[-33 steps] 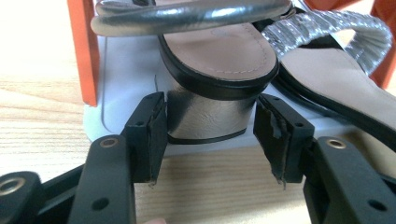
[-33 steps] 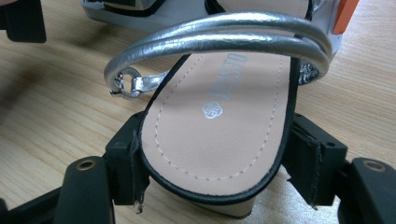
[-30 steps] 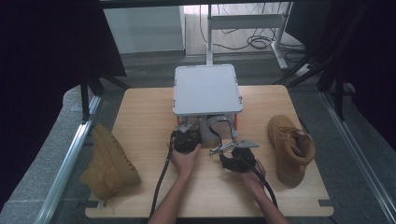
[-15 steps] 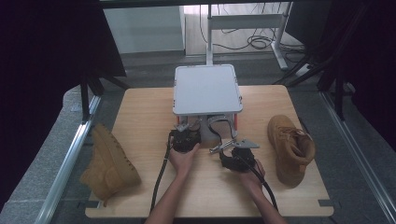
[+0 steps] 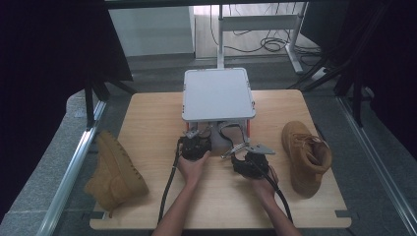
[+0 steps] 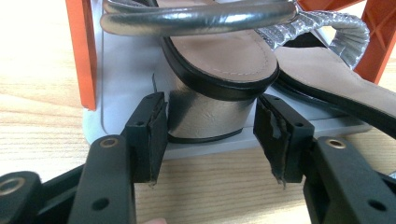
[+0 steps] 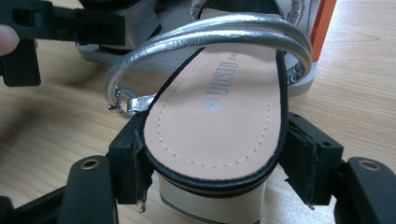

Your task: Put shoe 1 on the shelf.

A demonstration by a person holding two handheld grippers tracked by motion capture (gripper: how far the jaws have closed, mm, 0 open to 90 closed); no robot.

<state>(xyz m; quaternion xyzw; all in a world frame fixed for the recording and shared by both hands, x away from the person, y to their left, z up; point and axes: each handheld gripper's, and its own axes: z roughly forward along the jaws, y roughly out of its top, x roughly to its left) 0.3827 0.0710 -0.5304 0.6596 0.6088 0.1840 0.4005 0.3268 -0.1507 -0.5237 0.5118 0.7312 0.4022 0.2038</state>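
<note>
grey box ahead, boots flanking, near tabletop free

One word can be read. It is printed in small grey letters on the tan insole of the sandal seen in the right gripper view. The letters look like "DIUSTO". A round grey mark sits just below the word, and it is too blurry to make out. More tiny letters follow the word, near the silver strap, but they are too small to read. The other sandal, seen in the left gripper view, shows no letters that can be read.
</note>
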